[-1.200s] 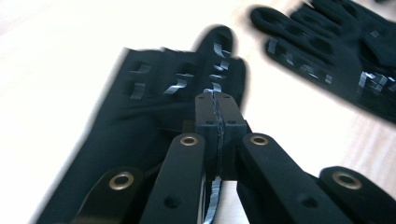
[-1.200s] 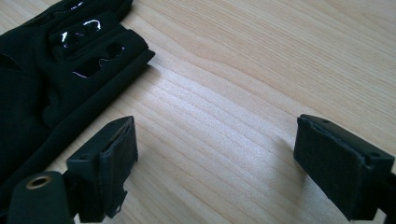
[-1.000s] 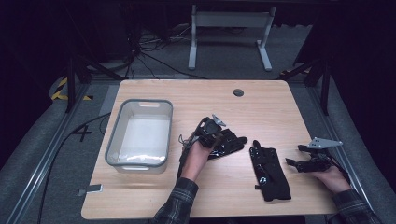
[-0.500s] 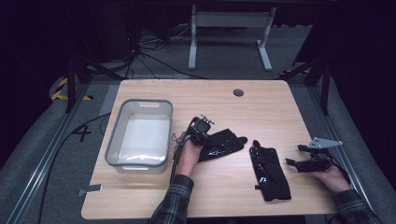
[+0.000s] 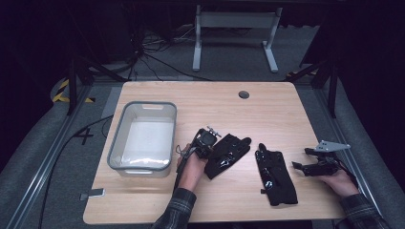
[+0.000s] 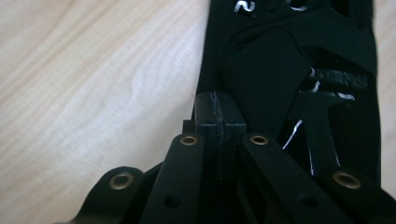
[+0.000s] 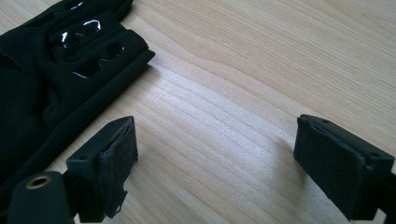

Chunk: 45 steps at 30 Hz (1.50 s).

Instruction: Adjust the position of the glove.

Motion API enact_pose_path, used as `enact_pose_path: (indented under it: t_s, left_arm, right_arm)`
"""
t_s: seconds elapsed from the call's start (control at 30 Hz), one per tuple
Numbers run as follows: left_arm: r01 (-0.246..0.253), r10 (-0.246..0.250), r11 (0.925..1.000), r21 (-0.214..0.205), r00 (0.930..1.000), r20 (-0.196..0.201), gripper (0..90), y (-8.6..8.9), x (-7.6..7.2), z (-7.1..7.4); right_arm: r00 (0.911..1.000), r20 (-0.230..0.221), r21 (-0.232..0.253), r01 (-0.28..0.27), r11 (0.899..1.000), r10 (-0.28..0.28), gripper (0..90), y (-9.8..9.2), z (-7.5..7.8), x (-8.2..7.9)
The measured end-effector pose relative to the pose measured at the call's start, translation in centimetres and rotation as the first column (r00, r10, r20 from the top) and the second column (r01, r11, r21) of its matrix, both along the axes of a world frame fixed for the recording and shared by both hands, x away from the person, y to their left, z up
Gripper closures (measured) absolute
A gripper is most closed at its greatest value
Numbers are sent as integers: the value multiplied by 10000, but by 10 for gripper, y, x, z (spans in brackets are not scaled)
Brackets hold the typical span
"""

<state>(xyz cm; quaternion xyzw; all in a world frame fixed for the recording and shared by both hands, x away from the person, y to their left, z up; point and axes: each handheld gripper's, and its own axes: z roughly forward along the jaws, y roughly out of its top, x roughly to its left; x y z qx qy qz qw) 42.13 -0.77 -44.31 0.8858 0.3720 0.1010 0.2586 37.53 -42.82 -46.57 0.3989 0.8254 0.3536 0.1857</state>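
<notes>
Two black gloves lie on the wooden table (image 5: 200, 100). The left glove (image 5: 228, 153) (image 6: 289, 56) lies at the middle, the right glove (image 5: 274, 174) (image 7: 56, 60) beside it. My left gripper (image 5: 207, 145) (image 6: 218, 119) points down at the left glove's near-left edge. Its jaws are shut, pads together, tips at the fabric's border. I cannot tell whether any fabric is pinched. My right gripper (image 5: 300, 166) (image 7: 215, 158) rests low at the table's right, just right of the right glove. It is open, with bare wood between the pads.
A clear plastic bin (image 5: 114, 143) stands on the left part of the table, close to my left hand. A round cable hole (image 5: 244, 94) sits near the far edge. Bare wood lies beyond the gloves.
My left gripper has come down and slightly left, onto the near edge of the left glove. The right gripper and both gloves have stayed put.
</notes>
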Motion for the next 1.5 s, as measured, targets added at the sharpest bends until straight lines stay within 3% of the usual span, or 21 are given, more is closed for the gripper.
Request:
enact_pose_path:
  t_s: [0.33,0.6,0.77,0.83,0.87,0.93,1.03,1.17,1.4,1.43,1.5]
  left_arm:
    - [733,-735,9971,-212,9972,-102,898,0,-36,-1]
    - [1035,-1039,9940,-356,9945,-91,899,1,-54,-3]
    - [1266,-1286,9895,-692,9914,-259,899,0,-66,-5]
    - [1479,-1510,9850,-888,9881,-291,899,-2,-72,-6]
    - [1708,-1763,9788,-1135,9835,-408,899,-5,-76,-7]
    - [1819,-1877,9756,-1233,9815,-368,898,-7,-80,-8]
    - [1995,-2055,9722,-1229,9779,-386,898,-9,-81,-7]
    - [1922,-1980,9718,-1368,9797,-299,894,-6,-80,-6]
    - [1820,-1865,9725,-1457,9823,-177,761,0,-77,-4]
    - [1676,-1710,9746,-1486,9852,-97,761,2,-77,-3]
    - [1572,-1597,9759,-1513,9872,-42,675,5,-75,-2]
  right_arm:
    - [10000,2,0,1,10000,-1,138,0,0,0]
    - [10000,6,-2,0,10000,0,138,0,0,0]
    - [10000,7,-4,2,10000,-2,138,0,0,0]
    - [10000,4,-3,1,10000,-1,138,0,0,0]
    - [10000,6,-3,6,10000,-6,138,0,0,0]
    - [10000,9,-4,3,10000,-3,138,0,0,0]
    - [10000,9,2,4,10000,-4,138,0,0,0]
    - [10000,9,1,4,10000,-4,138,0,0,0]
    - [10000,20,3,-28,10000,28,147,0,0,0]
    - [10000,34,-15,-40,10000,40,152,0,0,0]
    - [10000,-40,-49,-86,10000,86,182,1,1,0]
